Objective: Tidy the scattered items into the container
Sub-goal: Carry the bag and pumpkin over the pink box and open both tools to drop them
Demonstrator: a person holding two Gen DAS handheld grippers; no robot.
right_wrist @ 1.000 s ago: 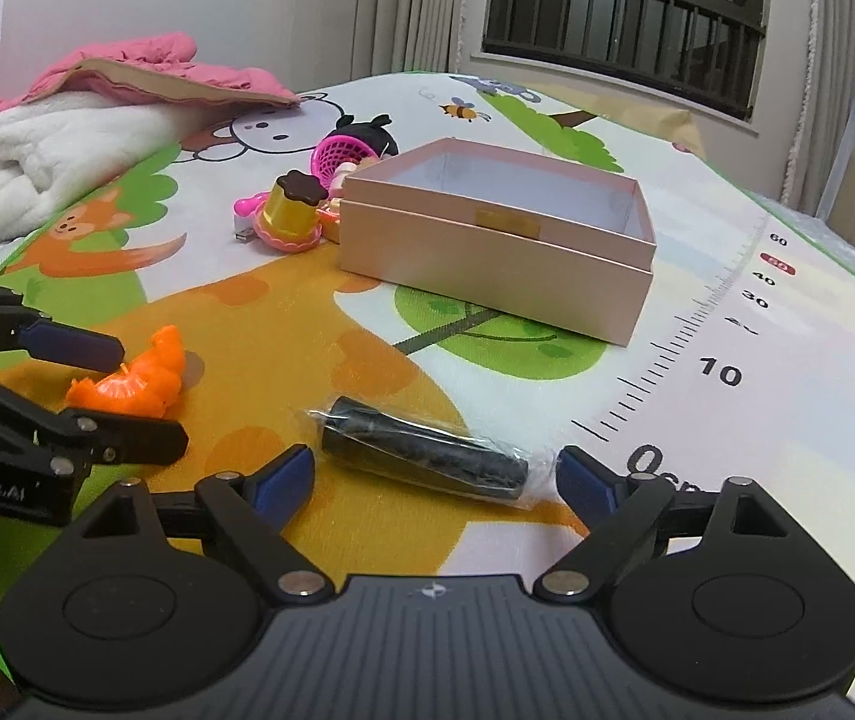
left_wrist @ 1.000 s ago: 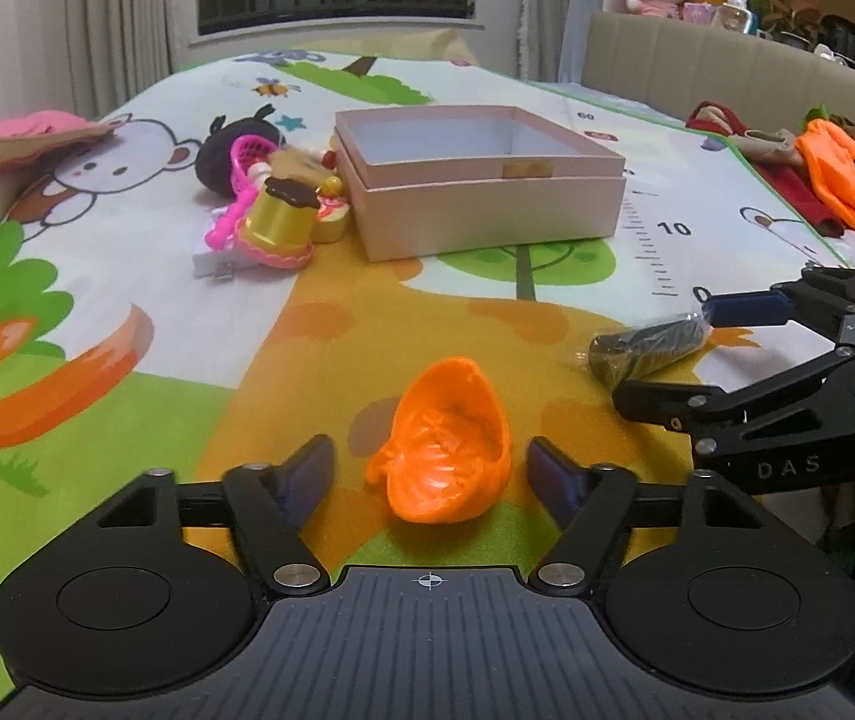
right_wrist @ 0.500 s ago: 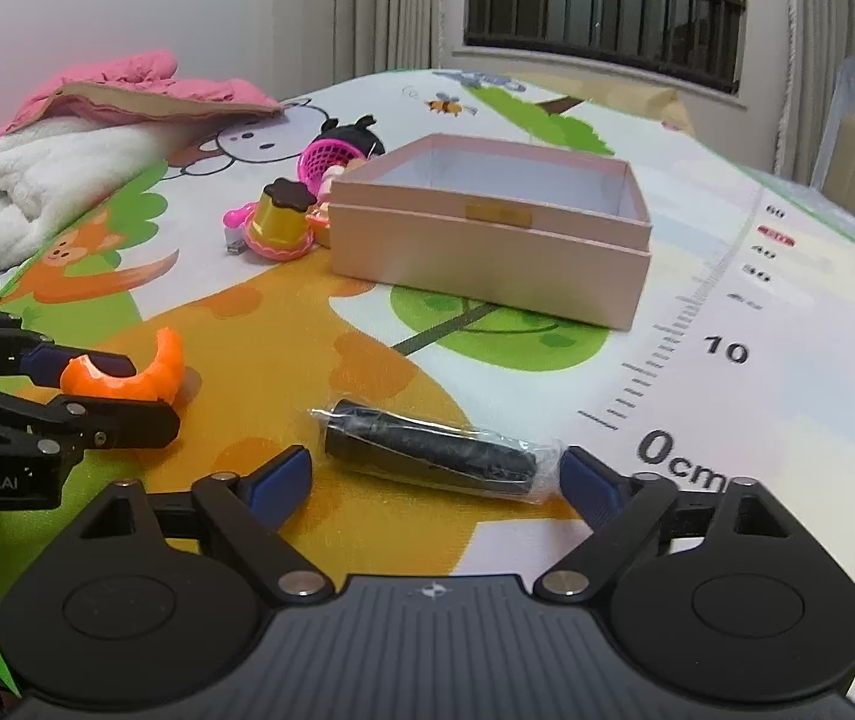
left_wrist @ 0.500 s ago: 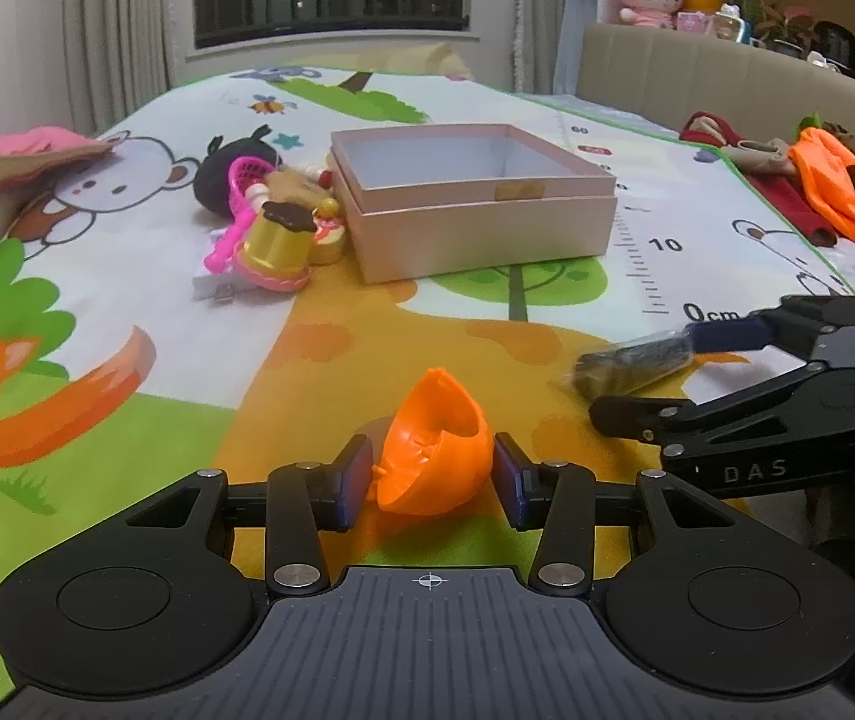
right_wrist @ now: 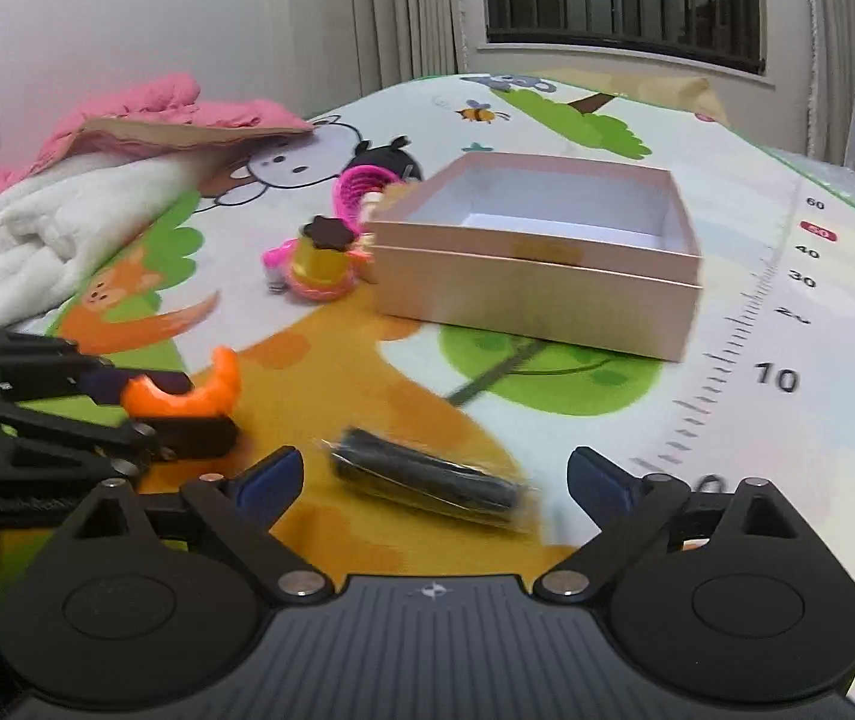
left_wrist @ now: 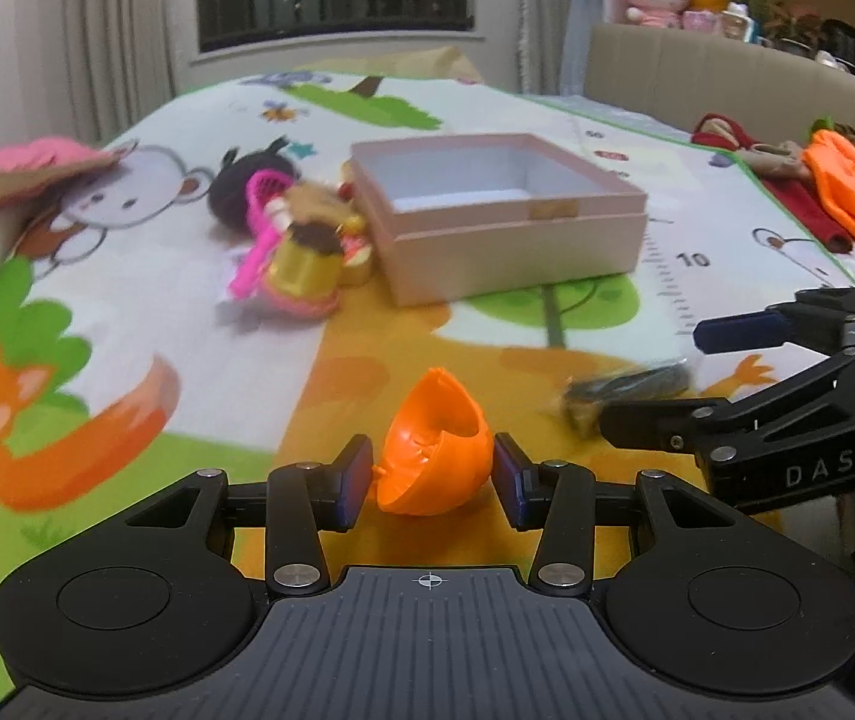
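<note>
An orange half-shell toy (left_wrist: 436,450) sits upright between the pads of my left gripper (left_wrist: 433,474), which is shut on it just above the play mat. The right wrist view shows the same grip, left gripper (right_wrist: 187,405) on the shell (right_wrist: 211,384). A black roll in clear wrap (right_wrist: 427,477) lies on the mat between the fingers of my right gripper (right_wrist: 433,471). Its jaws are opening and the pads stand clear of the roll (left_wrist: 625,387). The open pink box (left_wrist: 517,264) stands farther back, empty (right_wrist: 529,306).
Small toys crowd the box's left side: a yellow pudding toy (left_wrist: 304,267), a pink racket (left_wrist: 259,222), a black plush (left_wrist: 241,195). A white blanket (right_wrist: 37,240) and pink cloth lie far left. Orange cloth (left_wrist: 847,192) lies at the mat's right edge.
My left gripper closed on the orange shell, which tipped upright between the pads. The right jaws narrowed toward the black roll, then spread wide again, and that view lifted slightly.
</note>
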